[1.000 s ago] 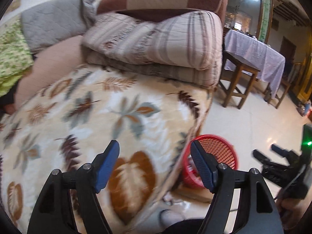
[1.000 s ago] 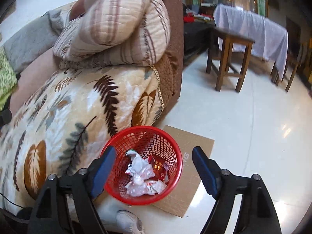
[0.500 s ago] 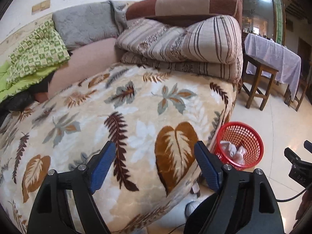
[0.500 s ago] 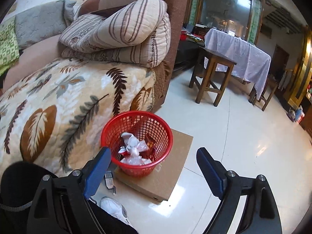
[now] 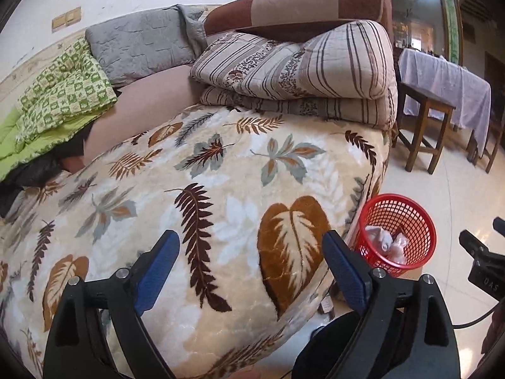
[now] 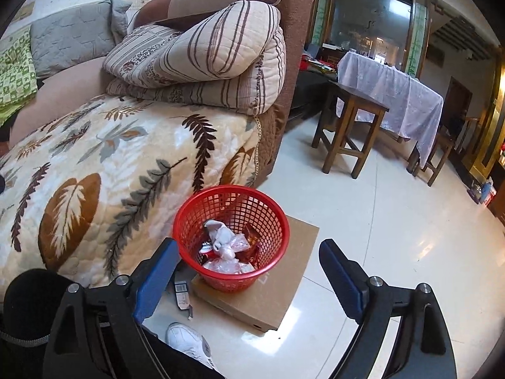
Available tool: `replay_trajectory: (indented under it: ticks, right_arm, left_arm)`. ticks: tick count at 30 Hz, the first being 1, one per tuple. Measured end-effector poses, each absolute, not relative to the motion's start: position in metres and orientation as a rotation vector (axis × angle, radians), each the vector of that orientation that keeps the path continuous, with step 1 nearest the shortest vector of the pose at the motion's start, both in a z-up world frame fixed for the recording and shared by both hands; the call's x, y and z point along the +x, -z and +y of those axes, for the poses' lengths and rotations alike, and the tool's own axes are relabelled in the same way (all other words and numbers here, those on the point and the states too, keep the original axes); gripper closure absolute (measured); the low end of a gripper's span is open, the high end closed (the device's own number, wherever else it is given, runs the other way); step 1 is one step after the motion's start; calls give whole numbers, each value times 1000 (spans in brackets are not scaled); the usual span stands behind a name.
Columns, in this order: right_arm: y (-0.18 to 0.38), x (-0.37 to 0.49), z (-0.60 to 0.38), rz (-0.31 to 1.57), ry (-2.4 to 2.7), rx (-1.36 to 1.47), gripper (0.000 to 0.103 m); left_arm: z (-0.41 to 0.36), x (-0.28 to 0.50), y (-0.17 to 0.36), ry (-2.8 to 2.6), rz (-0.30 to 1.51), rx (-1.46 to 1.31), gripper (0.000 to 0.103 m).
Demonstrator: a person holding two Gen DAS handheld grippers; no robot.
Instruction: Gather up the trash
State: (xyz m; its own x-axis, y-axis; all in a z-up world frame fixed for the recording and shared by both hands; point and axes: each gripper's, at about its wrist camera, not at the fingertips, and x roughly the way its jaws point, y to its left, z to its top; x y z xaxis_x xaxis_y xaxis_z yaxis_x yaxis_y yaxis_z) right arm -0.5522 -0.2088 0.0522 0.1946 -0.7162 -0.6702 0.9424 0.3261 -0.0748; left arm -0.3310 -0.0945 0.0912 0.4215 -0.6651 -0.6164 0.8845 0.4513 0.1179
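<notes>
Red plastic basket (image 6: pixel 232 237) sits on a cardboard box (image 6: pixel 277 287) beside the sofa, wrappers (image 6: pixel 225 246) already inside; it lies just ahead of our right gripper (image 6: pixel 249 271), jaws wide and empty; our left gripper (image 5: pixel 252 265), opening, empty, hangs over the blanket (image 5: pixel 189 195), farther off.

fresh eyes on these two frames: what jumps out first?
The red basket, standing on a flat cardboard box on the floor beside the sofa, with crumpled wrappers inside. Next, the big leaf-print blanket covering the sofa seat, with a folded striped quilt stacked against the armrest. Both the left gripper and the right gripper are empty, and the left's jaws are opening.
</notes>
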Motion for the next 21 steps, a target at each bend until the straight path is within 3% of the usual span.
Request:
replay_trajectory:
  ticks: [7,21]
  right_arm:
    - [-50,-542,-208,690,1190,375,10]
    - [-43,-529,-208,712,1181,370,10]
  left_arm:
    - [-98,-344,-91,985,470,525,8]
    - [-102,-343,-82,1033,524,535,8]
